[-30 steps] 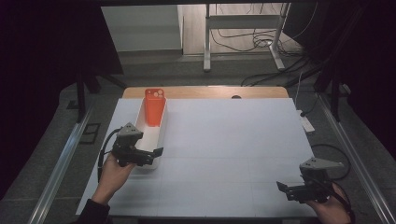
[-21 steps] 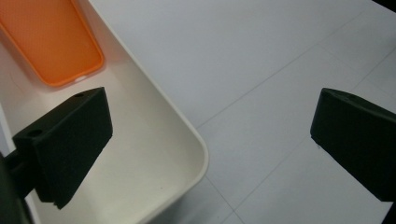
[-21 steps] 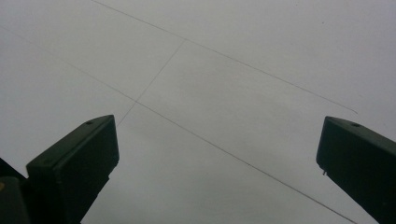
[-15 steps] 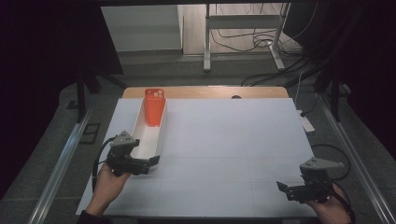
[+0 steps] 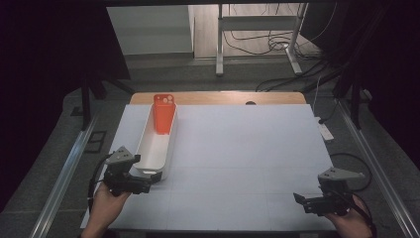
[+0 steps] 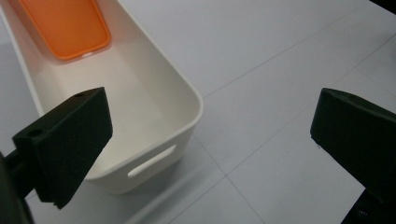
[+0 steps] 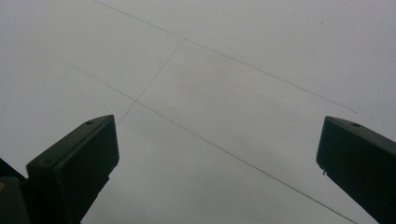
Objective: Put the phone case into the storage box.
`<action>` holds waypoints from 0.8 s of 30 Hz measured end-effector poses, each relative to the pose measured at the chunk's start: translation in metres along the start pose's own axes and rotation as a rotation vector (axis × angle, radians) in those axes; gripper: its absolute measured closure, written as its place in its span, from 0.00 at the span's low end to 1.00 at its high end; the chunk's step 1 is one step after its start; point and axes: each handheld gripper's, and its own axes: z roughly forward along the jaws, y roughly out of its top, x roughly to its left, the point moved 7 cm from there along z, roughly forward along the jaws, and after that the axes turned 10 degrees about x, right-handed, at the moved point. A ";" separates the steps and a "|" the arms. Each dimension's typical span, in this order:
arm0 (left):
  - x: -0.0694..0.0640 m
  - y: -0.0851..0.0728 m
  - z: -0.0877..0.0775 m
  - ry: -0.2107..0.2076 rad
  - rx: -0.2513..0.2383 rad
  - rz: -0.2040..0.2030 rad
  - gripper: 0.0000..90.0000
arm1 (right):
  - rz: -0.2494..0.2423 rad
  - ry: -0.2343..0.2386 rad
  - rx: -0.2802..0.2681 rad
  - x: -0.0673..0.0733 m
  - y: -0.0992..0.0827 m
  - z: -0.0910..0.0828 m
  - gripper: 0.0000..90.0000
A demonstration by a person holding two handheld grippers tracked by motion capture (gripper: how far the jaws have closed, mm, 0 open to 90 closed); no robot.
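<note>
A long white bin (image 5: 154, 148) lies on the left part of the white table (image 5: 247, 148), running front to back. An orange phone case (image 5: 164, 113) stands upright against the bin's far end. My left gripper (image 5: 150, 182) sits just off the bin's near end, open and holding nothing. In the left gripper view the bin's rim (image 6: 196, 100) and the orange phone case (image 6: 70, 25) lie ahead between the wide-apart jaws of the left gripper (image 6: 212, 140). My right gripper (image 5: 301, 202) hovers at the near right corner, open over bare table surface, as the right gripper (image 7: 217, 158) view confirms.
A wooden strip (image 5: 218, 97) borders the table's far edge. A white power strip (image 5: 325, 131) lies off the right edge, with cables on the floor behind. Metal rails (image 5: 64, 173) run along both sides. The table's middle and right are bare white surface.
My left gripper has drawn back from beside the bin toward the near edge and slightly left. The right gripper has stayed put.
</note>
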 end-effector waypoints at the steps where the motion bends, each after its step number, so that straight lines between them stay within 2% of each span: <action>1: 0.000 -0.001 -0.001 0.003 0.000 -0.002 0.00 | 0.000 0.000 0.000 0.000 0.000 0.000 0.00; 16: 0.001 -0.022 -0.009 0.029 0.006 -0.012 0.00 | 0.002 -0.001 0.001 0.000 0.000 0.000 0.00; 24: 0.000 -0.034 -0.011 0.027 0.015 -0.015 0.00 | 0.002 -0.002 0.002 0.000 0.000 0.000 0.00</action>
